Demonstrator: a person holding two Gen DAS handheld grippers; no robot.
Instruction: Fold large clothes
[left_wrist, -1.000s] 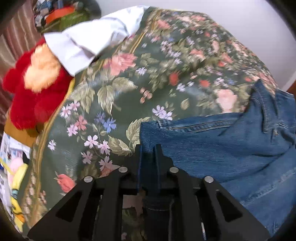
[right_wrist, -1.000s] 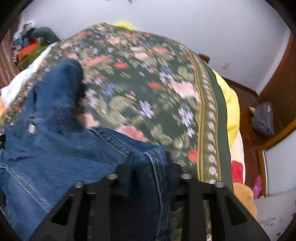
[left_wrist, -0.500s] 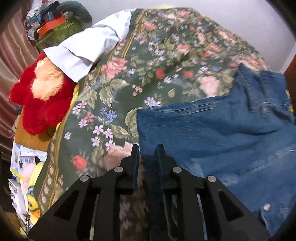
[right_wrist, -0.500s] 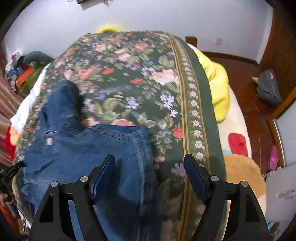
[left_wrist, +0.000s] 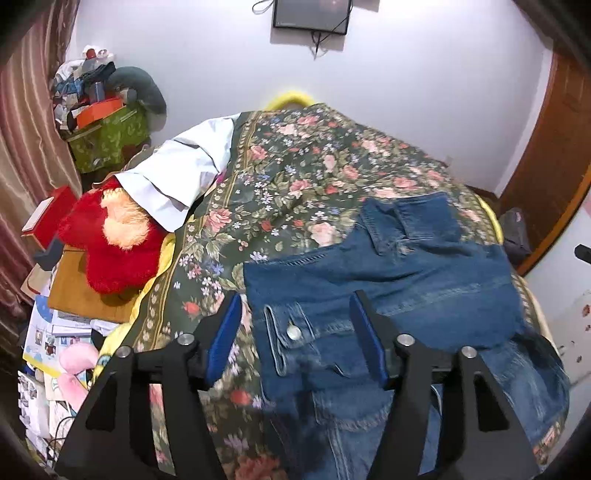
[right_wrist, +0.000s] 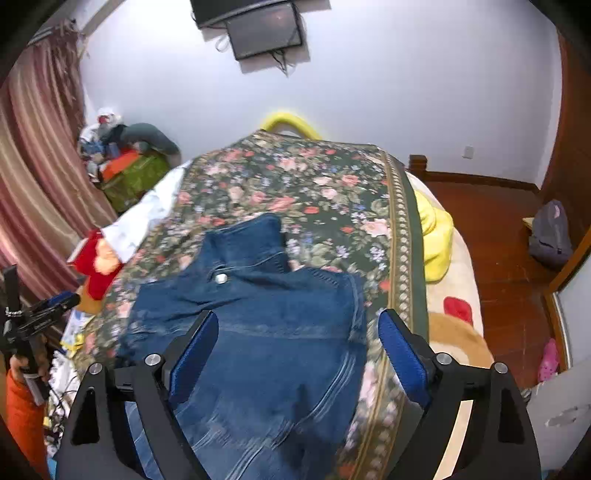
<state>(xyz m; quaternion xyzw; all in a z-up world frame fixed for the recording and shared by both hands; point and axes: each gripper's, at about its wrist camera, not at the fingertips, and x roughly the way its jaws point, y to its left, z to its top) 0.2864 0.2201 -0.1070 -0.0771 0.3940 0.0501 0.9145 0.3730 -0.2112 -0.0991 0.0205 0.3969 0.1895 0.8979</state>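
A blue denim jacket (left_wrist: 388, 280) lies folded on the floral bedspread (left_wrist: 314, 173); it also shows in the right wrist view (right_wrist: 258, 314). My left gripper (left_wrist: 295, 339) is open and empty, raised above the jacket's left edge near a buttoned pocket. My right gripper (right_wrist: 295, 350) is open and empty, raised above the jacket's near right part. The left gripper also shows at the left edge of the right wrist view (right_wrist: 40, 314).
A red plush toy (left_wrist: 110, 243) and a white cloth (left_wrist: 184, 173) lie at the bed's left edge. A green box with clutter (left_wrist: 107, 136) stands by the curtain. A yellow blanket (right_wrist: 436, 236) hangs on the right side. A grey backpack (right_wrist: 550, 232) sits on the wooden floor.
Both grippers let go of the denim jacket, opened, and pulled up and back from the bed. The jacket now lies flat on the bedspread.
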